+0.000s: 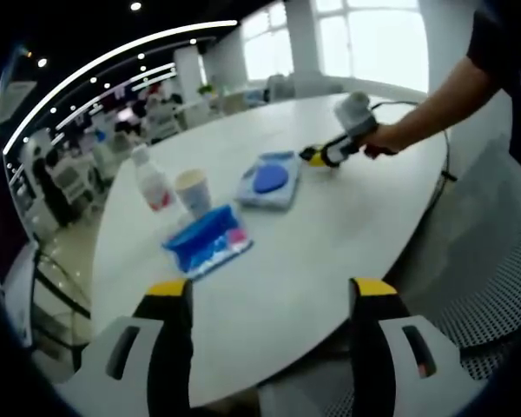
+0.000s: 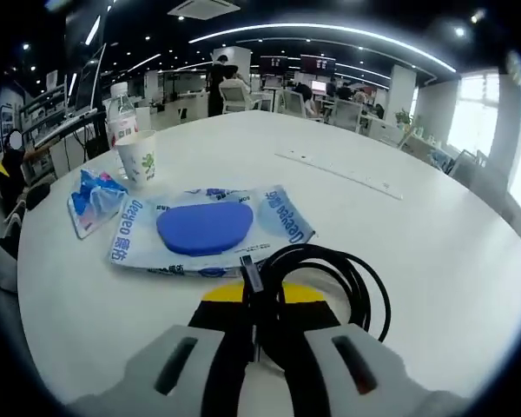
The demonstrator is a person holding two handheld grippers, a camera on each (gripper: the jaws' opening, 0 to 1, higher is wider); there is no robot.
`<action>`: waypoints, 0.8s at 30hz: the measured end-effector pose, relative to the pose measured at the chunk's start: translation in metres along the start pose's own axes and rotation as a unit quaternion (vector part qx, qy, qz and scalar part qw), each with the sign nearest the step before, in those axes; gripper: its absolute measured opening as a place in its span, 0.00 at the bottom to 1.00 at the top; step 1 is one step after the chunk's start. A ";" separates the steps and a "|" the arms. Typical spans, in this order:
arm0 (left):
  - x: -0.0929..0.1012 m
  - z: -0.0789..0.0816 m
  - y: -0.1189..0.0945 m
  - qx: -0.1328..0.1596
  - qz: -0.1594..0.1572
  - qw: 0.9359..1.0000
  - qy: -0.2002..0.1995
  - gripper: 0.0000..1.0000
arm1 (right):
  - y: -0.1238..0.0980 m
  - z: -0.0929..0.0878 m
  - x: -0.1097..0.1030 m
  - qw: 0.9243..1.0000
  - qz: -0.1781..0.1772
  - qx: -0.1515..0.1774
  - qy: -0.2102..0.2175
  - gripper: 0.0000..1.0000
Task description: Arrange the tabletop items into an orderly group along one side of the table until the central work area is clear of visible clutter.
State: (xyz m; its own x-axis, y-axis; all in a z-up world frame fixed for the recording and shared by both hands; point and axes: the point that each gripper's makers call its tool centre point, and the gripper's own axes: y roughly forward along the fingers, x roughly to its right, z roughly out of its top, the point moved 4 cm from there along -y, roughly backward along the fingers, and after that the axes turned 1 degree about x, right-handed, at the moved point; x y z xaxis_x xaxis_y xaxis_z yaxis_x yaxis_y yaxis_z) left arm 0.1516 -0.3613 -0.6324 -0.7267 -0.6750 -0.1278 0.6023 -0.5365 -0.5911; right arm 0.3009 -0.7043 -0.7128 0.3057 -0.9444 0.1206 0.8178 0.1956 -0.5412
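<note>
My right gripper point(image 2: 260, 300) is shut on a coiled black cable point(image 2: 352, 269) lying on the white round table point(image 2: 434, 261). Just beyond it lies a flat clear pack with a blue oval pad point(image 2: 207, 228), then a crumpled blue packet point(image 2: 94, 200), a paper cup point(image 2: 139, 156) and a plastic bottle point(image 2: 122, 109). In the left gripper view my left gripper point(image 1: 272, 291) hangs open over the table's near edge point(image 1: 269, 347), with nothing between its jaws. Ahead of it are the blue packet point(image 1: 208, 241), cup point(image 1: 194, 189), bottle point(image 1: 152, 181) and pad pack point(image 1: 269, 180). The right gripper point(image 1: 317, 156), held by a hand, touches down beside the pack.
A long white strip point(image 2: 339, 172) lies flat on the table past the cable. A mesh chair point(image 1: 478, 261) stands by the table's right edge. Desks, chairs and people fill the office behind. Bare tabletop stretches right of the cable point(image 2: 469, 226).
</note>
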 end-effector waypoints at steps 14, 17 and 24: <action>0.001 0.004 0.000 0.010 -0.001 1.000 0.000 0.70 | -0.038 0.026 0.017 0.997 -0.044 0.059 0.028 0.11; 0.001 0.004 0.000 0.011 -0.001 1.000 0.000 0.70 | -0.044 0.029 0.018 0.996 -0.047 0.065 0.026 0.11; 0.000 0.004 -0.001 0.015 0.000 1.000 -0.001 0.70 | -0.062 0.030 0.014 0.996 -0.043 0.073 0.012 0.11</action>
State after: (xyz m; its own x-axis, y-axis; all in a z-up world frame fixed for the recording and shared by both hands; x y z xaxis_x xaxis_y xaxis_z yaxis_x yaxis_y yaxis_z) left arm 0.1525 -0.3632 -0.6288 -0.7261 -0.6759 -0.1261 0.6120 -0.5518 -0.5665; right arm 0.2690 -0.7220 -0.6527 0.2216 -0.9651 0.1393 0.9032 0.1493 -0.4023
